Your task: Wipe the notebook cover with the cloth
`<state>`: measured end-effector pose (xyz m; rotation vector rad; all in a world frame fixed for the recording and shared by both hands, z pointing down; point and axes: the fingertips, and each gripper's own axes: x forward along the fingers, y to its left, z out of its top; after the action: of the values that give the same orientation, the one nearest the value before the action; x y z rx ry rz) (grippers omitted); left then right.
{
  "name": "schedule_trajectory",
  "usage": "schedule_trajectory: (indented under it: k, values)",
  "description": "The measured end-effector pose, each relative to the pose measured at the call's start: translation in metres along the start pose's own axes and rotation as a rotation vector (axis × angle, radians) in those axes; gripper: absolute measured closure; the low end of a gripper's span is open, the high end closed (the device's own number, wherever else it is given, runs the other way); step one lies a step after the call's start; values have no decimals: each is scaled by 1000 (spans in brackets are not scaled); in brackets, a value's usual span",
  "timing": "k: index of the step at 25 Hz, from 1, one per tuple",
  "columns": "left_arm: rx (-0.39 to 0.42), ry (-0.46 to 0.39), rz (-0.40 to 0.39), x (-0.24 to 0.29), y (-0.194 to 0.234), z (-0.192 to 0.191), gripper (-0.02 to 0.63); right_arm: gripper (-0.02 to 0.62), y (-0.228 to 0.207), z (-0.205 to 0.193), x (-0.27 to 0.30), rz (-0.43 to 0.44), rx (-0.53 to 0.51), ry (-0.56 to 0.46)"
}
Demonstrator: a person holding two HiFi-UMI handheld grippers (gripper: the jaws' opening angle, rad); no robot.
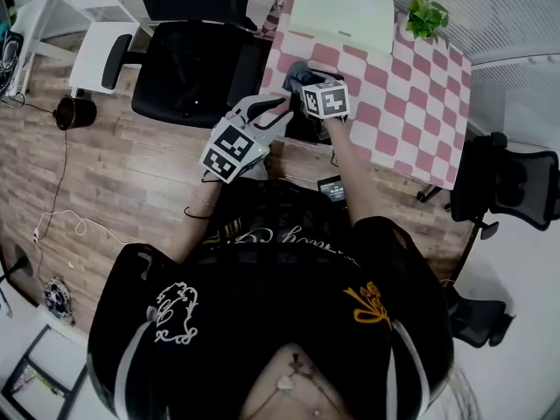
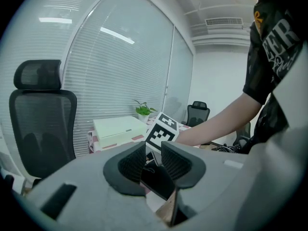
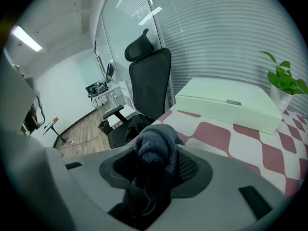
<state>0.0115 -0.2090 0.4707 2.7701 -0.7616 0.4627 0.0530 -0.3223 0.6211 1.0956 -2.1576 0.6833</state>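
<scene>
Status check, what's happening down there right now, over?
Right gripper shut on grey cloth. Left gripper jaws apart, dark notebook beyond the gap. Nothing seen blocking.

Notebook (image 1: 341, 11) on table (image 1: 411, 94), plant (image 1: 426, 16) (potted) beside it.

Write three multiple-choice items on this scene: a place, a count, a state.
1. The pale green closed notebook lies: A on the wooden floor; B on the pink-and-white checked tablecloth; C on the black office chair.
2. Small green potted plants in view: A none; B one; C three.
3. The right gripper is: A open and empty; B shut on the blue-grey knitted cloth; C out of view.
Key: 1 B, it rests on the checks; 2 B, one stands beside the notebook; 3 B, cloth bunched between its jaws.
</scene>
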Motion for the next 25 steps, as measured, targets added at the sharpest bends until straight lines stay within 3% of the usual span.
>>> schedule_trajectory:
  k: [2, 9, 19, 25]
  values:
    - [-2, 1, 9, -2, 3, 0, 508, 426, -4, -9, 7, -10, -2, 31]
    - [-13, 4, 32, -7, 10, -3, 508, 426, -26, -18, -2, -5, 108, -2]
    - [3, 11, -2, 1, -3, -2, 508, 426, -96, -46, -47, -123, 198, -24]
    - [8, 8, 0, 2, -4, 1, 508, 426, -115, -58, -59, -156, 285, -47]
